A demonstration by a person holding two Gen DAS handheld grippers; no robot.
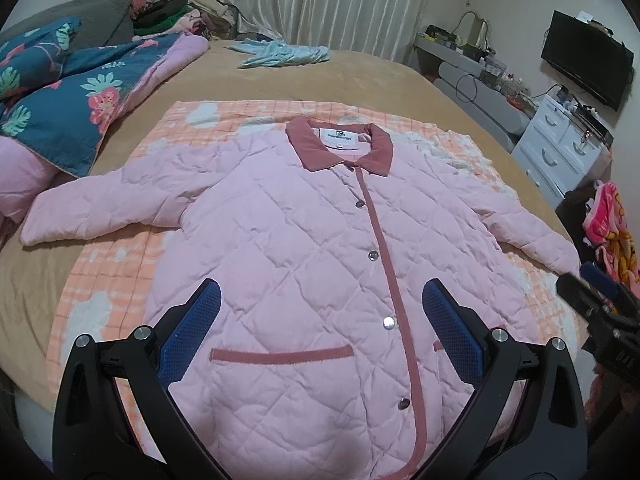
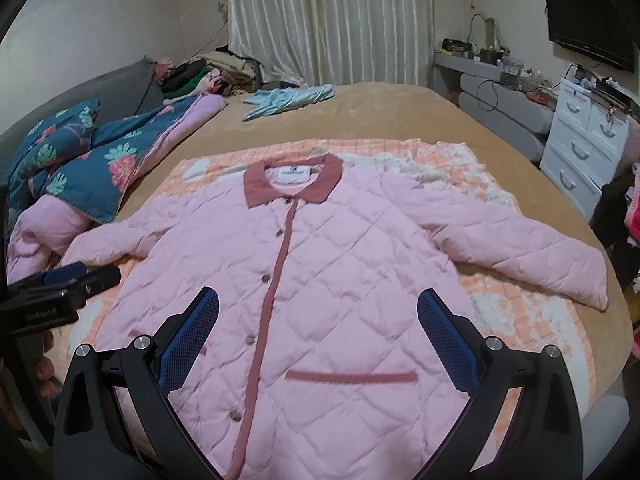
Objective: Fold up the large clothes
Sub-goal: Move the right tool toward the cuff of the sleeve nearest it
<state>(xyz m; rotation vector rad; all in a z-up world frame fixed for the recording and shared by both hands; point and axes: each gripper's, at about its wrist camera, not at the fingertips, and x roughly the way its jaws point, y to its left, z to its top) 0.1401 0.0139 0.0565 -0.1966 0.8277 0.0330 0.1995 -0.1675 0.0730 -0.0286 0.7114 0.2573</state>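
Holding both claws above the hem, I look down at the jacket (image 1: 288, 240); it lies flat and face up on a checked blanket (image 1: 120, 264) on the bed (image 1: 280, 76), buttoned, with collar (image 1: 340, 146) far from me and both sleeves spread out to the sides. My left claw (image 1: 321, 334) is wide apart and grips nothing; my right claw (image 2: 318, 338) is the same, apart and empty; neither one touches the cloth, as far as I can tell.

I judge the jacket soft and puffy, quilted, quite light for its size but bulky; it will not keep a sharp crease and may spring back. The surface seems not slippery, so the blue pads (image 1: 452, 332) should hold it well.

For the first fold I would take the left sleeve (image 1: 80, 216) at the cuff and near the shoulder; the right sleeve (image 2: 540, 264) the same way; pinching only one thin layer could slip, so I would take a full thickness at the edge.
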